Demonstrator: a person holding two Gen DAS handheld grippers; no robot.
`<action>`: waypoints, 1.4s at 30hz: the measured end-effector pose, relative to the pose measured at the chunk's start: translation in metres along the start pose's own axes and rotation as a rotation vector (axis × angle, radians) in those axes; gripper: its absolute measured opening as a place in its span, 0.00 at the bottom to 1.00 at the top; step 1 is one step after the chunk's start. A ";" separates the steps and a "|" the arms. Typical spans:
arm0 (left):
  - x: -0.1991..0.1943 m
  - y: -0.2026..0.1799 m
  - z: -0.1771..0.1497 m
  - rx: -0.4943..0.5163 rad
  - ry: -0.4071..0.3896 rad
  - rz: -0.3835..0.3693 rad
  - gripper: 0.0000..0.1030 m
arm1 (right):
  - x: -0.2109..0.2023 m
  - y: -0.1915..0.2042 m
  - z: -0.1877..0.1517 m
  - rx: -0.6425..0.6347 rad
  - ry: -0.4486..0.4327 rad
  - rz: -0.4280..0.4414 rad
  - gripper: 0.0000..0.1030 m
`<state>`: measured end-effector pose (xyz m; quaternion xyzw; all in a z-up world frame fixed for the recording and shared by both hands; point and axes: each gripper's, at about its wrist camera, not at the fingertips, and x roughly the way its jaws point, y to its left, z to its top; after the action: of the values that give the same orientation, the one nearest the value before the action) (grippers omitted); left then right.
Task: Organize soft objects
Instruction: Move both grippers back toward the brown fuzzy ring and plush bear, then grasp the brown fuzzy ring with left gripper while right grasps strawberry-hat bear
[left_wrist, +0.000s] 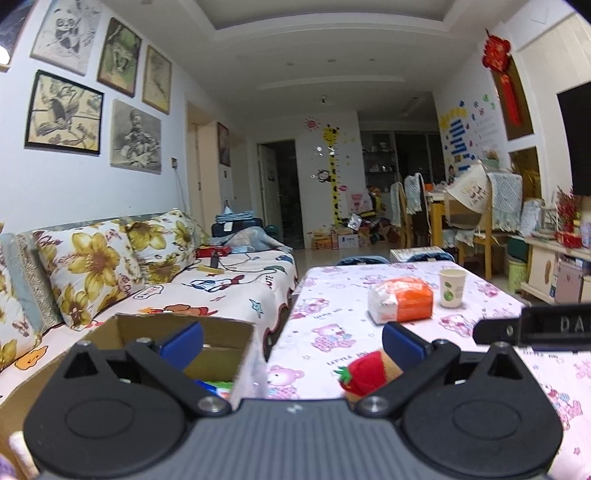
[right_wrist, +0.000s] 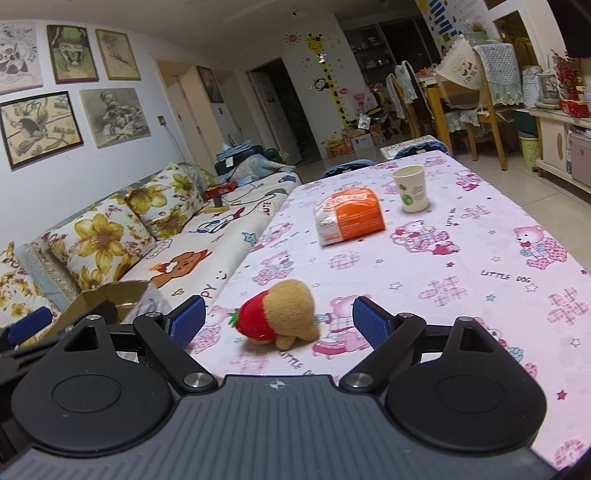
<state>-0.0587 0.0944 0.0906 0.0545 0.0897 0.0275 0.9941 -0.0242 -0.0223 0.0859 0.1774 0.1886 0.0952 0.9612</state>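
Note:
A small tan plush toy with a red strawberry hood (right_wrist: 277, 315) lies on the pink bear-print tablecloth (right_wrist: 461, 266). My right gripper (right_wrist: 279, 322) is open, its blue pads on either side of the toy, just short of it. The toy also shows in the left wrist view (left_wrist: 364, 374), beside my right blue pad. My left gripper (left_wrist: 291, 341) is open and empty, above the gap between the table and a cardboard box (left_wrist: 221, 334) on the sofa. An orange and white tissue pack (right_wrist: 347, 219) lies further along the table.
A paper cup (right_wrist: 410, 188) stands beyond the tissue pack. The sofa (right_wrist: 207, 243) with floral cushions runs along the left of the table. The box (right_wrist: 110, 295) holds some colourful items. Chairs and cabinets stand at the far right.

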 end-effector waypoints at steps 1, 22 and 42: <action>0.000 -0.004 -0.001 0.008 0.003 -0.003 0.99 | 0.001 -0.001 0.000 0.004 -0.001 -0.004 1.00; 0.015 -0.047 -0.023 0.070 0.145 -0.040 0.99 | 0.023 0.000 -0.004 -0.023 0.031 -0.040 1.00; 0.041 -0.046 -0.041 0.026 0.276 -0.018 0.99 | 0.051 0.002 -0.006 -0.082 0.140 0.013 1.00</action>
<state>-0.0238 0.0552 0.0380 0.0623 0.2264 0.0244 0.9717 0.0195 -0.0055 0.0646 0.1322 0.2499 0.1214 0.9515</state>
